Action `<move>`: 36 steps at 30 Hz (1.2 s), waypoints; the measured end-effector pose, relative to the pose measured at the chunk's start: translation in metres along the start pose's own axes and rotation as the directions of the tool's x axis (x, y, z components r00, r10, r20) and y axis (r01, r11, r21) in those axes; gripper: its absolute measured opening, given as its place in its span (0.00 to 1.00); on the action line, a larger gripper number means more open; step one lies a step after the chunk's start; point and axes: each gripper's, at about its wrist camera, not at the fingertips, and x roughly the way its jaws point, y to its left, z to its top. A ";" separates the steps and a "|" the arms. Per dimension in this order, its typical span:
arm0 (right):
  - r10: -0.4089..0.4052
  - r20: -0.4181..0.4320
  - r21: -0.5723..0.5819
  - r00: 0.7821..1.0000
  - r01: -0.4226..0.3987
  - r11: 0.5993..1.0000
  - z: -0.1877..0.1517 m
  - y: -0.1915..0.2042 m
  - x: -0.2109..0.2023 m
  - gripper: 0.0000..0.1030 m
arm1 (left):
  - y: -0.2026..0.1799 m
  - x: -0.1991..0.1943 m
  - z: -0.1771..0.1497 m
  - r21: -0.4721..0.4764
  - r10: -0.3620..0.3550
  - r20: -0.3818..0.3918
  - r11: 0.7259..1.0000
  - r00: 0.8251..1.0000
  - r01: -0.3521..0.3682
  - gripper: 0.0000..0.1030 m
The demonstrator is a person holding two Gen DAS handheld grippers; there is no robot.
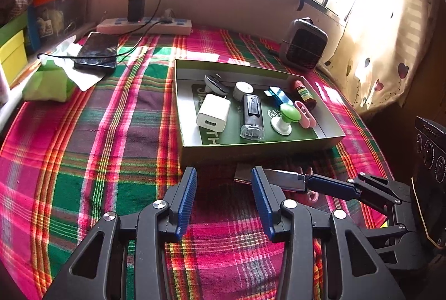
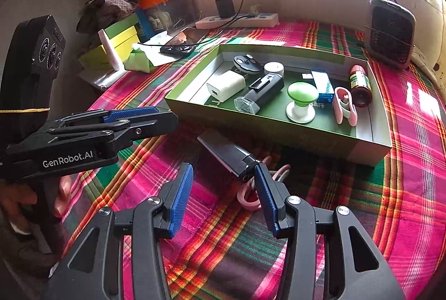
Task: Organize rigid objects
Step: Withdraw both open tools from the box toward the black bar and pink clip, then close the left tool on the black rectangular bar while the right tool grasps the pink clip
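A green cardboard box (image 1: 329, 137) (image 2: 278, 133) sits on the plaid cloth and holds several small items: a white charger (image 1: 213, 116), a black torch (image 1: 251, 116), a green knob (image 2: 302, 94), a pink clip (image 2: 344, 105) and a brown bottle (image 2: 361, 85). In front of the box lies a glossy black device (image 2: 223, 152) (image 1: 281, 178) with a pink loop (image 2: 248, 201) under its near end. My right gripper (image 2: 223, 172) (image 1: 305, 180) is open, its fingertips at that near end without pressing it. My left gripper (image 1: 224, 174) (image 2: 170, 119) is open and empty, just left of the device.
Along the far edge are a white power strip (image 1: 145, 25) with a black adapter, a phone (image 1: 97, 50) on white tissue, and a green pack (image 1: 48, 84). A small grey fan heater (image 1: 303, 45) stands back right. Coloured boxes (image 2: 120, 43) are stacked on the left.
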 end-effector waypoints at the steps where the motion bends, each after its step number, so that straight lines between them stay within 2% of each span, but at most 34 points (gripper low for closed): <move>1: 0.008 -0.004 -0.006 1.000 -0.008 1.000 -0.001 0.002 0.001 0.46 | 0.000 0.000 -0.001 -0.001 0.001 0.000 1.000 1.000 -0.001 0.39; 8: 0.058 -0.036 -0.043 0.998 -0.059 0.997 -0.005 0.022 0.009 0.46 | 0.008 -0.001 -0.005 -0.021 0.006 -0.010 1.000 1.000 -0.006 0.39; 11: 0.063 -0.017 -0.050 0.998 -0.064 0.997 -0.002 0.026 0.007 0.46 | 0.012 -0.001 -0.007 -0.036 0.007 -0.014 0.999 1.000 -0.008 0.39; 18: -0.025 -0.021 -0.009 0.999 0.025 1.000 0.011 0.010 0.024 0.46 | 0.018 0.001 -0.012 -0.058 0.004 -0.030 0.998 1.000 -0.005 0.39; 22: -0.004 -0.064 -0.007 0.998 0.004 1.000 0.013 0.007 0.033 0.46 | 0.021 0.001 -0.013 -0.065 0.004 -0.032 0.998 0.999 -0.006 0.39; 26: 0.064 -0.081 -0.018 0.995 -0.066 0.998 0.008 0.015 0.032 0.46 | 0.021 0.001 -0.013 -0.068 0.003 -0.034 0.998 0.999 -0.006 0.39; 31: 0.102 -0.077 -0.040 0.992 -0.105 0.994 0.003 0.023 0.024 0.46 | 0.020 0.005 -0.013 -0.086 -0.020 -0.054 0.996 0.998 0.016 0.39; 34: 0.077 -0.043 -0.036 0.996 -0.078 0.996 0.000 0.019 0.010 0.46 | 0.014 0.009 -0.013 -0.080 -0.034 -0.065 0.996 0.997 0.029 0.42; 36: 0.024 -0.008 -0.015 1.000 -0.024 1.000 -0.005 0.011 -0.002 0.46 | 0.007 0.010 -0.013 -0.066 -0.043 -0.069 0.997 0.997 0.038 0.44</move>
